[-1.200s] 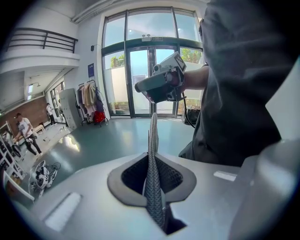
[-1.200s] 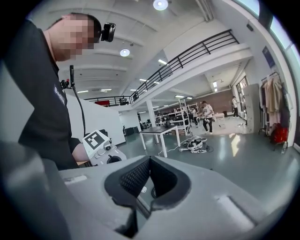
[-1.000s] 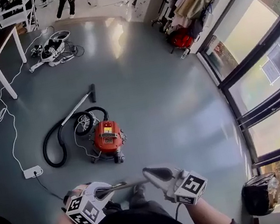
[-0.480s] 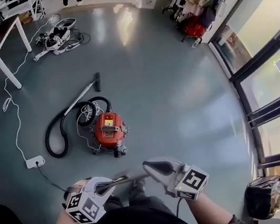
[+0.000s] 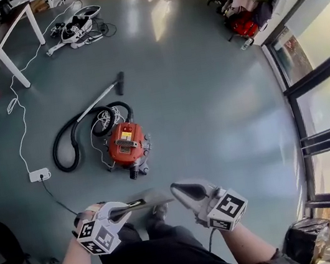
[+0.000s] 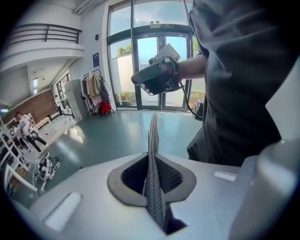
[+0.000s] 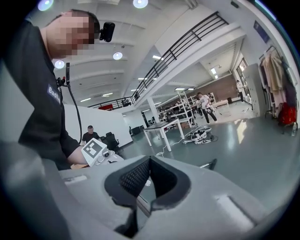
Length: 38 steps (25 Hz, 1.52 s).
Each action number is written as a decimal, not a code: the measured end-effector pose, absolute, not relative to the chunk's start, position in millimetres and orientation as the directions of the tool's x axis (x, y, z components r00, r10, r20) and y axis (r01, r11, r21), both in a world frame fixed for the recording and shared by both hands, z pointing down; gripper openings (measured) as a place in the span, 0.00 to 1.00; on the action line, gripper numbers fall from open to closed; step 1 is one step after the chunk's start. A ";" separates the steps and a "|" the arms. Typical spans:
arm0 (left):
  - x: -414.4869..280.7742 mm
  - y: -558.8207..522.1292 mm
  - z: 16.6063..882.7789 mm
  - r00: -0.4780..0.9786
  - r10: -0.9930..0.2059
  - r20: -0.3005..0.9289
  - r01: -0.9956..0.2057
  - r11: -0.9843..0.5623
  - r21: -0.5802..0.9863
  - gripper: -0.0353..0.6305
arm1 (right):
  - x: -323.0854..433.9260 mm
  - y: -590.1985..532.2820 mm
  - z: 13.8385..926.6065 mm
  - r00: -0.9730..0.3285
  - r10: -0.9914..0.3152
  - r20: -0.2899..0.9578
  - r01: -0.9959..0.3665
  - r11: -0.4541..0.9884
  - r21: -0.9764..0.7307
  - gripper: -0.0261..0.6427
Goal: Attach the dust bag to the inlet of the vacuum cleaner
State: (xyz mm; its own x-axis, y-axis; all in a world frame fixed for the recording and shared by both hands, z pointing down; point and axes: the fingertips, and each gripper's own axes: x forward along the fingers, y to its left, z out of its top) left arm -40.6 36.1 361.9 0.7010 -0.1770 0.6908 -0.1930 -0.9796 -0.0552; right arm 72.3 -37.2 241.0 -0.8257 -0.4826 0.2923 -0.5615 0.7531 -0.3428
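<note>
Floor [image 5: 208, 89] lies open up to the vacuum cleaner [image 5: 128, 146]. My left gripper [image 5: 128, 209] pinches the dust bag [image 5: 155, 201]; my right gripper [image 5: 176, 188] is closed. Only its view shows a seated person [image 7: 89, 135].

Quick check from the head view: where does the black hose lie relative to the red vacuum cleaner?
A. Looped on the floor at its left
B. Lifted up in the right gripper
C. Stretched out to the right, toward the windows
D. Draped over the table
A: the black hose curves in a loop on the floor at the left of the red vacuum cleaner, away from the windows and the table.
</note>
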 end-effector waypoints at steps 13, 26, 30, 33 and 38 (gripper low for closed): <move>-47.0 26.3 425.9 0.713 -0.157 0.684 -0.188 -0.982 -0.030 0.12 | 47.4 -49.5 293.3 -0.827 -0.453 0.334 -0.557 0.742 -0.373 0.03; -56.9 15.7 525.4 0.740 -0.096 0.666 -0.122 -0.993 -0.007 0.12 | 24.1 -57.7 387.4 -0.793 -0.454 0.405 -0.599 0.703 -0.385 0.03; -53.0 10.5 558.5 0.741 -0.086 0.666 -0.116 -0.993 0.000 0.12 | 26.7 -61.0 418.3 -0.787 -0.449 0.423 -0.606 0.692 -0.392 0.03; -50.4 4.9 583.5 0.739 -0.082 0.668 -0.110 -0.994 0.000 0.12 | 29.5 -63.4 442.7 -0.785 -0.437 0.440 -0.606 0.688 -0.399 0.03; -45.6 0.8 624.5 0.736 -0.064 0.674 -0.095 -0.995 0.009 0.12 | 34.2 -72.7 482.2 -0.783 -0.431 0.448 -0.607 0.687 -0.400 0.03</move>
